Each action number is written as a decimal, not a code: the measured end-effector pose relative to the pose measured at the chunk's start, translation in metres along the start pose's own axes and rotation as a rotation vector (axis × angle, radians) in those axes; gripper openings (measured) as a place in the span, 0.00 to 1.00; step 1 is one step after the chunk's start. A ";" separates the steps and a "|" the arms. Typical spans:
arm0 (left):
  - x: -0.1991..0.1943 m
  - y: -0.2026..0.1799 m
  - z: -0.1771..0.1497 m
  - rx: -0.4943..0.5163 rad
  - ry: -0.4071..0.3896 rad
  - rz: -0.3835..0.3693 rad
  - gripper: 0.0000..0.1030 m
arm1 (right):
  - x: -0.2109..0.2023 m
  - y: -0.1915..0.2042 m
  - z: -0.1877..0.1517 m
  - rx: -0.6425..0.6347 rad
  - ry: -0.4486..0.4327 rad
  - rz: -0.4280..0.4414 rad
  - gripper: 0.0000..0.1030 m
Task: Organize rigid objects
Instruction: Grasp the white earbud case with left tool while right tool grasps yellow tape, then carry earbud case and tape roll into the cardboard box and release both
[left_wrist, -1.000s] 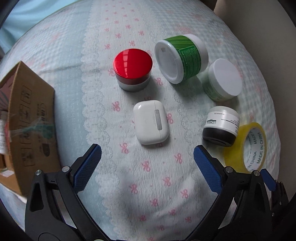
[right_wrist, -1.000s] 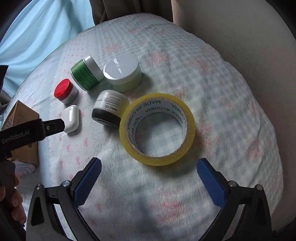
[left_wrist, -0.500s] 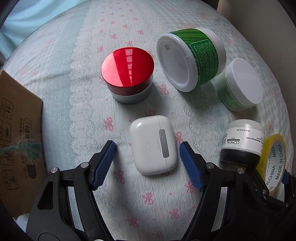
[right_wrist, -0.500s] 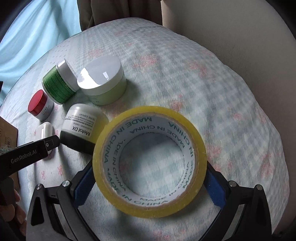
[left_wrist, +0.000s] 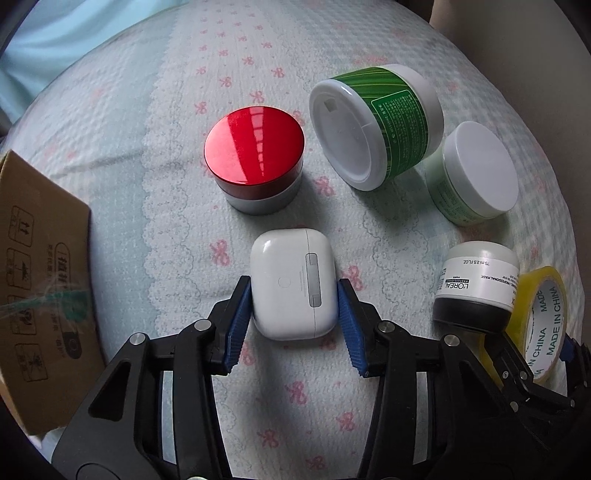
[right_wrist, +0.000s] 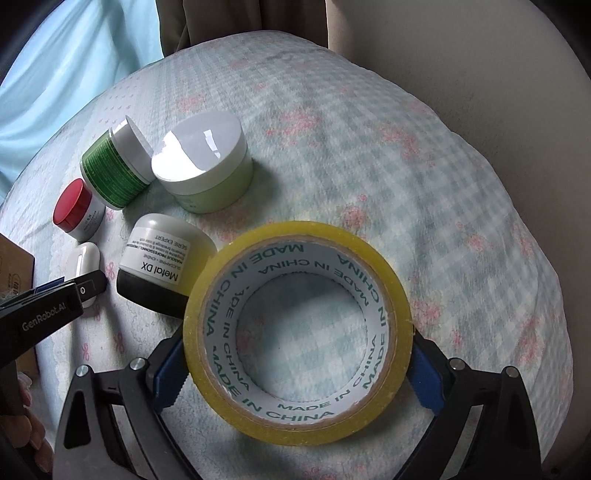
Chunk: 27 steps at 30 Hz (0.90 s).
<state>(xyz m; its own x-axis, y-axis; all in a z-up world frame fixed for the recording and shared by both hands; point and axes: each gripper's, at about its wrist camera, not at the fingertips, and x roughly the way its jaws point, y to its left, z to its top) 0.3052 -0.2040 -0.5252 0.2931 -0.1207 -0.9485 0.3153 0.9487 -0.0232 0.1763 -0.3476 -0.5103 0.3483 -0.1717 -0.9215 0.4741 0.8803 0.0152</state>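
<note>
At lower centre of the left view, the left gripper (left_wrist: 293, 299) has its 2 fingers pressed against both sides of the white earbud case (left_wrist: 291, 282) on the bed (left_wrist: 177, 110). At lower centre of the right view, the right gripper (right_wrist: 295, 365) has its fingers closed on the yellow tape roll (right_wrist: 295, 321), touching the black-lidded jar (right_wrist: 162, 266).

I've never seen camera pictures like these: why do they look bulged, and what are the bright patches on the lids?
Left wrist view: fisheye curves the bed; window glare streaks the red lid. Right wrist view: same bulge, dark corners, glare on the white lid; the tape roll looms large.
</note>
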 end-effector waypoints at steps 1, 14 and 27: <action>-0.003 -0.002 -0.001 0.000 -0.005 -0.002 0.40 | 0.000 -0.001 0.001 0.000 -0.001 0.001 0.94; -0.059 -0.002 0.003 -0.018 -0.116 -0.040 0.40 | -0.035 -0.009 0.004 0.004 -0.062 0.000 0.94; -0.235 0.021 -0.008 -0.103 -0.342 -0.059 0.40 | -0.171 -0.010 0.033 -0.032 -0.204 0.057 0.94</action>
<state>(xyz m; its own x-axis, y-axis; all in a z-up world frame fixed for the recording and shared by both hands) 0.2351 -0.1536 -0.3052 0.5680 -0.2499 -0.7841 0.2529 0.9597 -0.1227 0.1386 -0.3416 -0.3398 0.5313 -0.2045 -0.8221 0.4245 0.9041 0.0494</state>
